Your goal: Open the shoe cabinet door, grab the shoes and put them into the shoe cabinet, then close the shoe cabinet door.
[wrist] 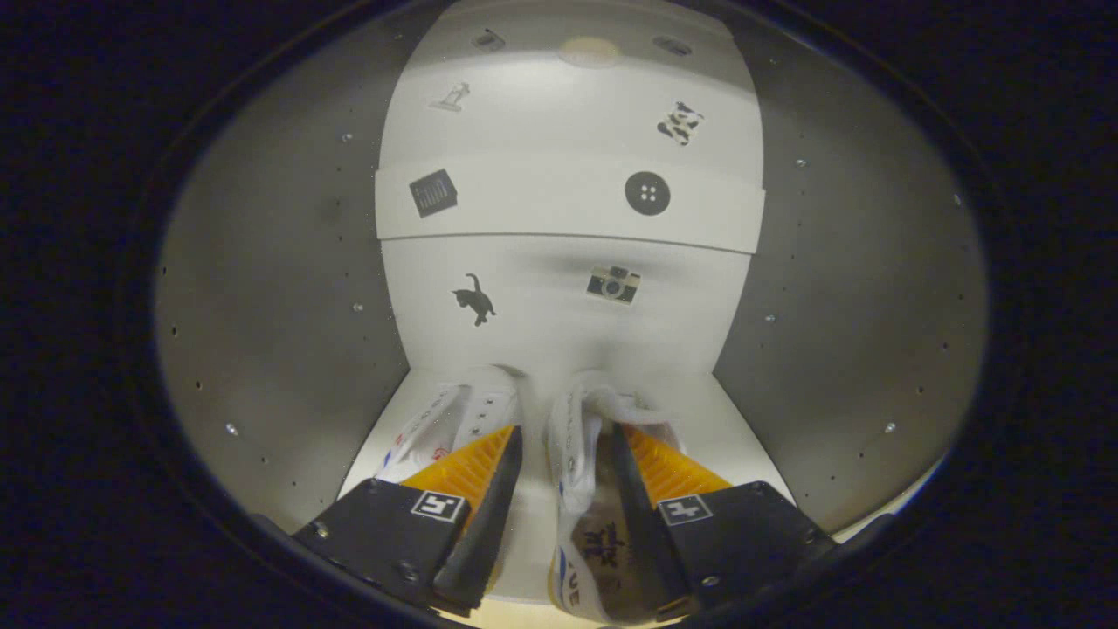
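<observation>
Our tool (563, 454) reaches inside the shoe cabinet (262, 288), fingers apart astride the inner walls of the two shoes (572, 454), which rest on its floor, apparently just set down.

A white bottom shelf (533, 524) of the shoe cabinet (279, 288) is seen, closed in by a grey side wall on either hand and a white back panel (559, 314) behind. Two white shoes are carried directly on it, side by side and a little apart, toes toward the back panel. The left shoe (454, 424) is set near the left wall; the right shoe (581, 454) lies just beside it, its open collar turned upward. A bare strip of shelf is left between the pair. A second white shelf (568, 205) is fixed higher up, across the back panel
</observation>
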Motion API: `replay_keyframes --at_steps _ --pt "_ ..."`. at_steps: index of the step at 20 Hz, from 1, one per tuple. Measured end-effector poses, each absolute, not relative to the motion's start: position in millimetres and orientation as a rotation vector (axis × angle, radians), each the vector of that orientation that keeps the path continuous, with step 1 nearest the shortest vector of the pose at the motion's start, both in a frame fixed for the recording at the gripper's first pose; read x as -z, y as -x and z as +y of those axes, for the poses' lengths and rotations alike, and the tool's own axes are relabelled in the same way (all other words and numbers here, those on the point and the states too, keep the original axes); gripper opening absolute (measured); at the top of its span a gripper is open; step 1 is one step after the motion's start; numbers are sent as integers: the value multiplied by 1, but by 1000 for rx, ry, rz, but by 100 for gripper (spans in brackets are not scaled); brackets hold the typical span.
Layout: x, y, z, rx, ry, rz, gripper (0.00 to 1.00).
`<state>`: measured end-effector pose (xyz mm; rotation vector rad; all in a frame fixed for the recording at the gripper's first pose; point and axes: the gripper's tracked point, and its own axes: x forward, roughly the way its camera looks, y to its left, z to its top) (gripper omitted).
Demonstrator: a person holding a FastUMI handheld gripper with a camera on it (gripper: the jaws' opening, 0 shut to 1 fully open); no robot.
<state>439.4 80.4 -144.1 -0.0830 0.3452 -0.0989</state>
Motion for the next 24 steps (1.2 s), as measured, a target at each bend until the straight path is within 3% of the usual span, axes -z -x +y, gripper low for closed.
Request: replay_keyframes --at_steps 1,4,8,24 --pt "135 -431 79 110 93 322 69" --pt "116 -407 81 109 100 254 71" --pt "97 -362 79 99 82 198 99" --pt "82 -33 73 -24 27 -21 99"
